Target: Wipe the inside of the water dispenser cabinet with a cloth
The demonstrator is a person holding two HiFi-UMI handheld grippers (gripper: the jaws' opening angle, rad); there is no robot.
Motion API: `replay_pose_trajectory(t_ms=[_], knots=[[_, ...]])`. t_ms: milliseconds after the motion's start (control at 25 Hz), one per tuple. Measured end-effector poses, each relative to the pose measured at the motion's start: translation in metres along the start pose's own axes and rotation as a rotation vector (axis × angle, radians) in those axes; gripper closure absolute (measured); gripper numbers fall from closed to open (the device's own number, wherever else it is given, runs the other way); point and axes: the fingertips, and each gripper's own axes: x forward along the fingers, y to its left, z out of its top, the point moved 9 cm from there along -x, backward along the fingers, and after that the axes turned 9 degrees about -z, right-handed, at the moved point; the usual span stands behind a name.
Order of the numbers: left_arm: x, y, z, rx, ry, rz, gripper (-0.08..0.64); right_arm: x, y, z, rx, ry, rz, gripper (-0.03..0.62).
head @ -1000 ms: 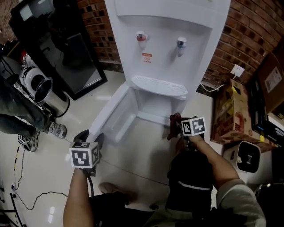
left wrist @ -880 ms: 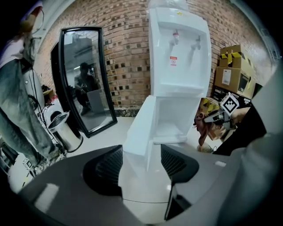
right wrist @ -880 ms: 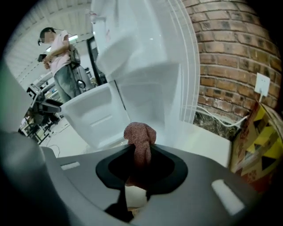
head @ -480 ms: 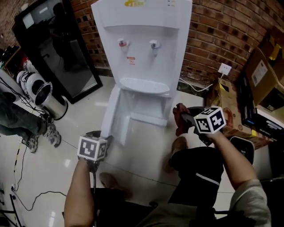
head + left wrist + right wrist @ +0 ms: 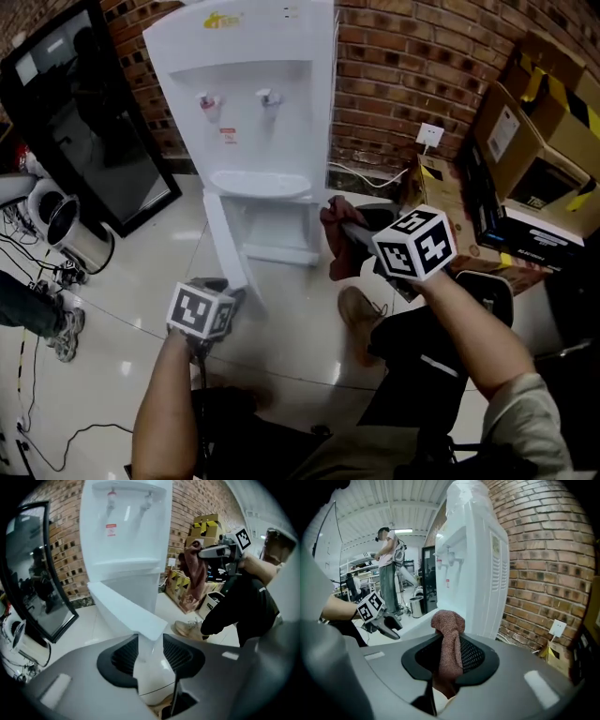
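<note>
The white water dispenser (image 5: pixel 253 103) stands at 12 o'clock in the head view, against a brick wall (image 5: pixel 412 66). Its cabinet door (image 5: pixel 223 239) is swung open toward 7 o'clock, so the cabinet (image 5: pixel 278 223) under the taps shows.

The left hand-held gripper (image 5: pixel 230 291) is at the low end of the door. Its jaws are about half apart and have just been closing. The door's corner sits between them, but the pads do not seem to press on it.

The right hand-held gripper (image 5: pixel 349 228) is held up at 3 o'clock from the cabinet, outside it. Its jaws squeeze tight on a red-brown cloth (image 5: pixel 336 246). The cloth hangs down in a bunch, just beside the dispenser's side.

Cardboard boxes (image 5: pixel 525 131) are piled at 2 o'clock. A black-framed glass panel (image 5: pixel 84 122) leans at 10 o'clock.
</note>
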Motion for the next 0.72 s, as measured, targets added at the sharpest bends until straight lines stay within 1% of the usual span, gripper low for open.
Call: replay_pose_trajectory(t_ms=[80, 120, 200, 240, 360, 400, 520, 600, 720], knots=[[0.014, -0.012, 0.011, 0.059, 0.031, -0.016, 0.397, -0.005, -0.006, 0.002, 0.042, -0.025, -0.025, 0.492], [0.02, -0.017, 0.015, 0.093, 0.056, -0.004, 0.409, -0.005, -0.009, 0.001, 0.062, -0.033, -0.036, 0.492], [0.032, -0.024, 0.023, 0.153, 0.086, 0.029, 0.453, -0.006, -0.017, -0.003, 0.094, -0.045, -0.064, 0.492], [0.038, -0.028, 0.029, 0.176, 0.084, 0.038, 0.471, -0.006, -0.023, -0.006, 0.113, -0.052, -0.079, 0.492], [0.057, -0.039, 0.051, 0.225, 0.055, 0.036, 0.476, -0.005, -0.038, -0.013, 0.167, -0.07, -0.11, 0.491], [0.063, -0.041, 0.058, 0.245, 0.048, 0.043, 0.48, -0.003, -0.041, -0.015, 0.166, -0.071, -0.117, 0.492], [0.081, -0.047, 0.076, 0.298, 0.018, 0.06, 0.502, 0.004, -0.043, -0.018, 0.124, -0.069, -0.131, 0.491], [0.095, -0.049, 0.088, 0.303, 0.0, 0.063, 0.554, 0.006, -0.046, -0.02, 0.101, -0.069, -0.131, 0.491], [0.116, -0.05, 0.111, 0.317, -0.022, 0.076, 0.558, 0.009, -0.05, -0.022, 0.066, -0.063, -0.127, 0.491]])
